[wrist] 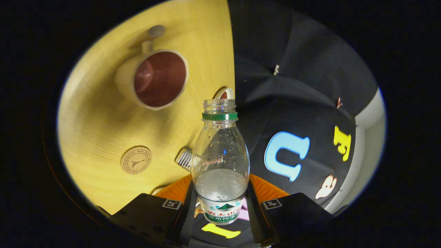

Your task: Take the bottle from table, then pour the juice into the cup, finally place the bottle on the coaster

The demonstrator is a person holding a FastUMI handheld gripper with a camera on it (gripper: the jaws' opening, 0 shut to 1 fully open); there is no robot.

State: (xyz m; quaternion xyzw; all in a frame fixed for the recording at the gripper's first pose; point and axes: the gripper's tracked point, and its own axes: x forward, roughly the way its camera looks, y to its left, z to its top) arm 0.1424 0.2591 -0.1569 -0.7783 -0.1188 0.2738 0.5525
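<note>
Yellow wooden tabletop [103, 113] against black cloth wall, cup [156, 79] and round coaster [135, 159] resting there, hand-held gripper [220, 203] pinching an uncapped, partly filled bottle [220, 162].

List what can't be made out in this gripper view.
- Bottle base: hidden between the gripper fingers clamped on it.
- Small cup beyond the bottle neck: mostly hidden by it; contents unclear.
- Ribbed metal object beside the bottle: partly behind it; identity unclear.
- Coaster print: too small to read.
- Mug: interior dark; whether it holds liquid is unclear.
</note>
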